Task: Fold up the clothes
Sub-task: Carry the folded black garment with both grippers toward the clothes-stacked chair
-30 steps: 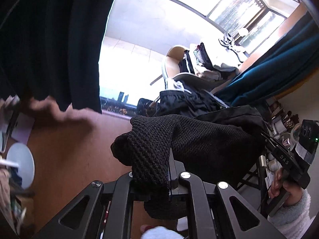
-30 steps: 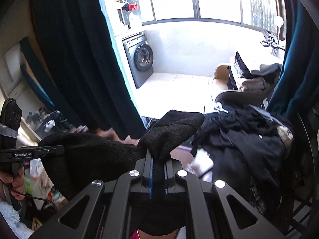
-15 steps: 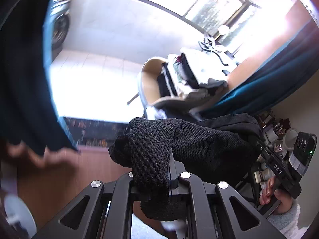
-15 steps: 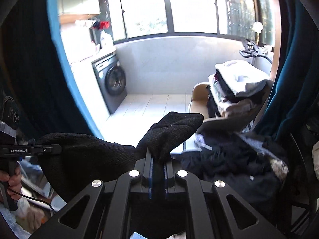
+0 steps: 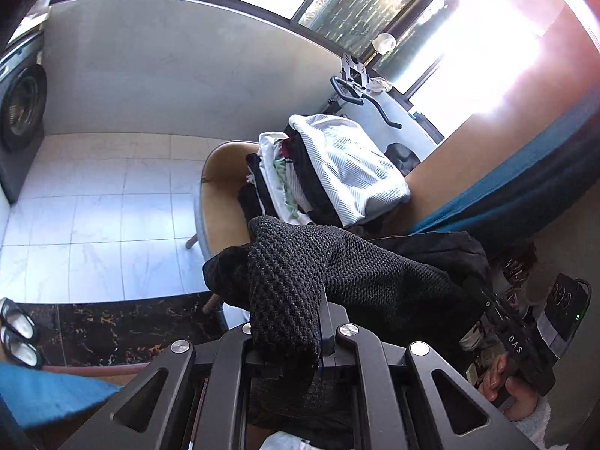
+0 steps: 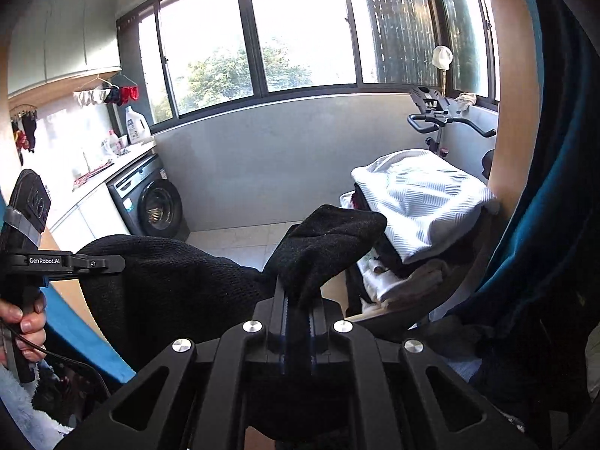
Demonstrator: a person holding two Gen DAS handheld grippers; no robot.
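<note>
A black knit garment (image 5: 292, 281) hangs stretched between my two grippers. My left gripper (image 5: 318, 322) is shut on one bunched corner of it, which drapes over the fingers. In the right wrist view my right gripper (image 6: 298, 300) is shut on another corner of the garment (image 6: 326, 240). The left gripper (image 6: 112, 262) shows at the left of that view, held by a hand. The right gripper (image 5: 478, 290) shows at the right edge of the left wrist view, its tips buried in the cloth. A stack of folded clothes (image 5: 337, 172) lies on a tan chair (image 5: 221, 172) just beyond the garment.
A washing machine (image 6: 157, 206) stands at the left under a counter. An exercise bike (image 6: 438, 120) is behind the chair. Blue curtains (image 6: 543, 225) hang on the right. Shoes (image 5: 15, 333) sit on the dark threshold, with white floor tiles (image 5: 93, 206) beyond.
Both grippers swung sideways with the garment, away from the dark curtain and wooden floor. The balcony and the chair with the clothes stack now fill both views, closer than before.
</note>
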